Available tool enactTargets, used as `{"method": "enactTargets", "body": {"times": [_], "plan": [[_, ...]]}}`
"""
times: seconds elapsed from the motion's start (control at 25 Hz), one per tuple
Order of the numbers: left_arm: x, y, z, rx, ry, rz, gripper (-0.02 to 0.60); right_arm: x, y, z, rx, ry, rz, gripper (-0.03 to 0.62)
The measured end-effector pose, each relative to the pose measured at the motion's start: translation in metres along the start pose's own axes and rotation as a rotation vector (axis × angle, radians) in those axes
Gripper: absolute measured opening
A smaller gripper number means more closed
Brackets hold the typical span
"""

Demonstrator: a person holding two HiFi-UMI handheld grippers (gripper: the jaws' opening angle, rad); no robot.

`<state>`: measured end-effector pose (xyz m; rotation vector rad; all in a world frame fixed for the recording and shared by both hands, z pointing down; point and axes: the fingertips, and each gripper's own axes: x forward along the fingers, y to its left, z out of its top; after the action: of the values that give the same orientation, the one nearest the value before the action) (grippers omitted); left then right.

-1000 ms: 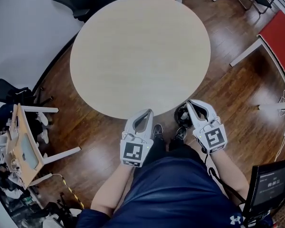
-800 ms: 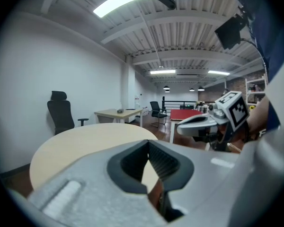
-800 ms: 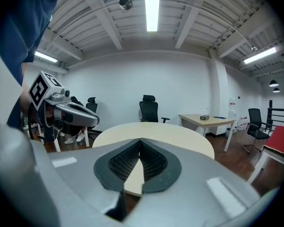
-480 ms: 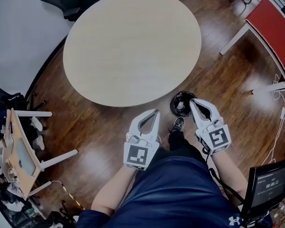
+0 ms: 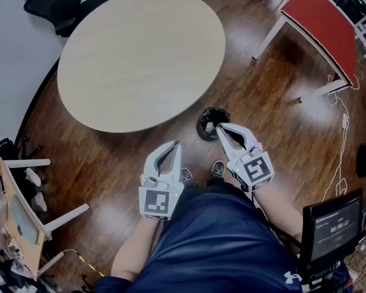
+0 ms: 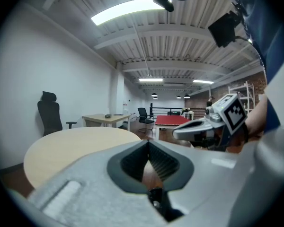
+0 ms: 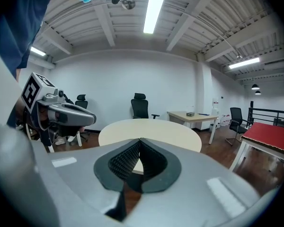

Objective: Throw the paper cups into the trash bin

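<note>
A black mesh trash bin point(image 5: 205, 118) stands on the wood floor by the near right edge of the round beige table point(image 5: 140, 50); something pale shows inside it, too small to tell. No paper cup lies on the table. My left gripper point(image 5: 175, 144) is shut and empty, held low in front of the person's body. My right gripper point(image 5: 219, 127) is shut and empty too, its tips just at the bin's near rim. In the left gripper view the left gripper point(image 6: 148, 141) points over the table point(image 6: 71, 143), with the right gripper point(image 6: 206, 128) beside it. The right gripper view shows the right gripper point(image 7: 140, 139), the table point(image 7: 154, 128) and the left gripper point(image 7: 66, 113).
A red-topped table point(image 5: 322, 18) stands at the upper right and a black office chair point(image 5: 49, 2) at the upper left. A screen on a stand point(image 5: 330, 224) is at the lower right, with a white cable point(image 5: 341, 157) on the floor. A wooden stand point(image 5: 15, 203) sits at the left.
The head view has swung, so the table and bin sit further left and the red table shows more. Both grippers stayed shut and low, the right one close to the bin.
</note>
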<state>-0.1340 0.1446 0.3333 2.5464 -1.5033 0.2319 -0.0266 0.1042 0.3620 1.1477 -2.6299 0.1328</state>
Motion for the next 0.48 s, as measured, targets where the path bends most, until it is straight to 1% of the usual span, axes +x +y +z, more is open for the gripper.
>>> {"method": "enactTargets", "body": {"times": [0.08,0.16,0.28,0.48], "plan": [[0.001,-0.004,0.002,-0.004,0.019,0.004,0.003,0.0,0.002,0.006,0.006,-0.003,0.027,0.011],[0.007,-0.017,0.003,0.002,0.038,0.002,0.003,-0.005,-0.002,0.012,0.01,0.002,0.046,0.011],[0.012,-0.037,0.005,-0.007,0.049,-0.004,0.003,-0.017,-0.006,0.013,0.03,-0.029,0.051,0.011],[0.016,-0.05,0.006,0.008,0.059,-0.017,0.003,-0.03,-0.009,0.013,0.051,-0.062,0.054,0.011]]}}
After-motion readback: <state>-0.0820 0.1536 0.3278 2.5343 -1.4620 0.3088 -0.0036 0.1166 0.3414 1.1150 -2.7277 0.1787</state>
